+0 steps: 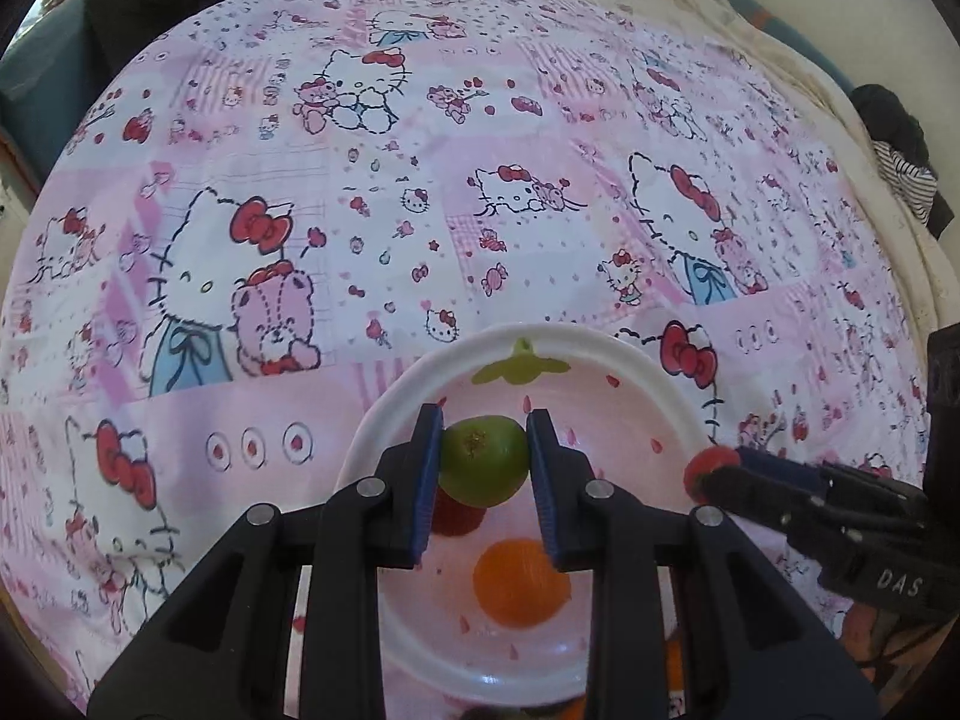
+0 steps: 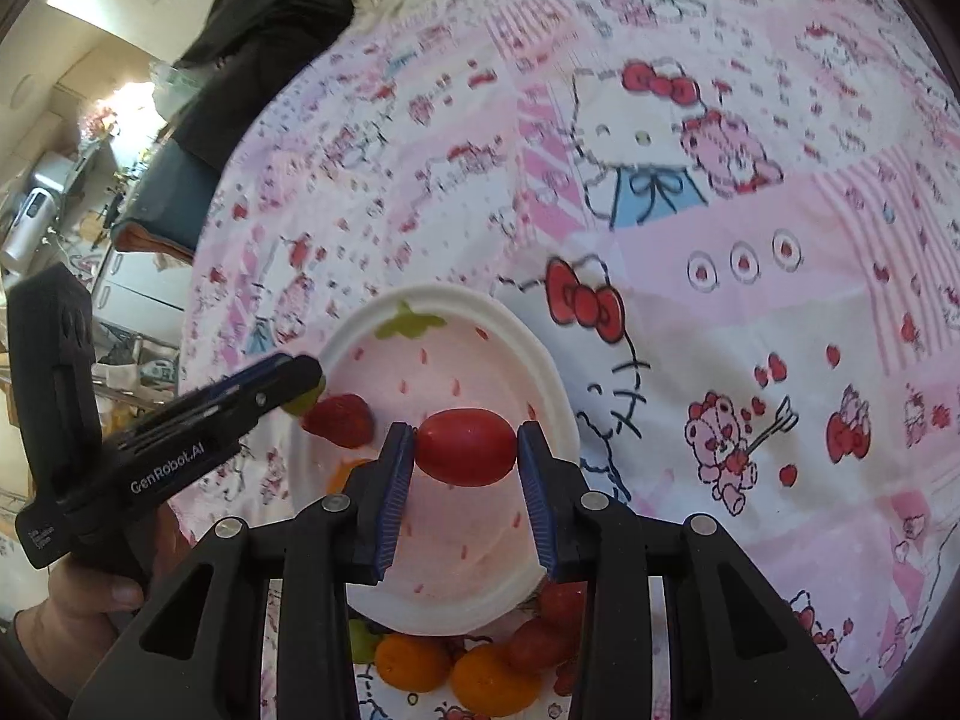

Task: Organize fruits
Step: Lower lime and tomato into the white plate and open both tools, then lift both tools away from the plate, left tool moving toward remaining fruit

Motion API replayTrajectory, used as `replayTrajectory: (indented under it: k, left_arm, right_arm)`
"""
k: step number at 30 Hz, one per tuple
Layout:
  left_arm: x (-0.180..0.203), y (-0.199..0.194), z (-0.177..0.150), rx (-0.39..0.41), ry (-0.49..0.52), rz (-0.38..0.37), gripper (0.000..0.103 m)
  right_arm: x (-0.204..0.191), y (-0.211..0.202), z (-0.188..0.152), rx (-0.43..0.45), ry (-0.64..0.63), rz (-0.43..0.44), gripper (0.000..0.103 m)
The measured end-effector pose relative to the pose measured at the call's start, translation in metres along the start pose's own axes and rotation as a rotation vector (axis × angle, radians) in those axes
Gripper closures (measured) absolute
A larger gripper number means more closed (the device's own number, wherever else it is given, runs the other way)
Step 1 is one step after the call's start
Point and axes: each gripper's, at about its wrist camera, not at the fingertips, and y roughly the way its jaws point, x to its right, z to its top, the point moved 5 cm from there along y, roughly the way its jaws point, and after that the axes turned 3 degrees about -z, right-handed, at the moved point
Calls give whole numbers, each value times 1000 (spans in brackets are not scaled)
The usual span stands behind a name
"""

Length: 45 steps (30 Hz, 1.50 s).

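A white plate (image 1: 630, 360) with a pink strawberry print lies on the bedspread. In the left wrist view my left gripper (image 1: 485, 438) is shut on a round green fruit (image 1: 483, 461) just above the plate. Beneath it in the plate lie an orange fruit (image 1: 521, 582) and a strawberry (image 1: 457, 517). In the right wrist view my right gripper (image 2: 467, 438) is shut on an oval red tomato (image 2: 467, 447) over the plate (image 2: 456, 300). The strawberry (image 2: 339, 420) and the left gripper (image 2: 309, 378) show at its left. The right gripper (image 1: 714, 474) reaches in from the right.
Several loose oranges (image 2: 414, 663), red fruits (image 2: 540, 636) and a green one (image 2: 360, 642) lie on the pink cartoon-print bedspread (image 1: 420, 210) by the plate's near rim. A black garment (image 2: 258, 42) and a striped one (image 1: 906, 180) lie at the bed's edges. A person's hand (image 2: 78, 600) holds the left gripper.
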Motion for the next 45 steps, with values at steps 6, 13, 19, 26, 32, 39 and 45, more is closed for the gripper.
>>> replayTrajectory:
  k: [6,13,19,26,32,39,45]
  left_arm:
    - [2,10,0,-5,29,5,78]
    - [5,15,-2,-15,49,19,76]
    - [5,14,-3,3,58,34,45]
    - [3,0,2,34,46,33,27]
    - [-11,-18,8,97,22,61,27]
    - [-17,-36,2,132,1,35,11]
    - [-20,-57,-3,173,-36,42,9]
  right_arm:
    - [5,6,-3,-14,7,-24,65]
    - [13,12,-4,-27,24,-48,63]
    - [16,11,-3,-19,39,-59,63]
    - [13,4,0,-15,46,-19,40]
    - [5,-20,9,51,13,-1,20]
    - [-8,-40,11,129,-15,8,11]
    - [-17,-57,5,163,-48,1,11]
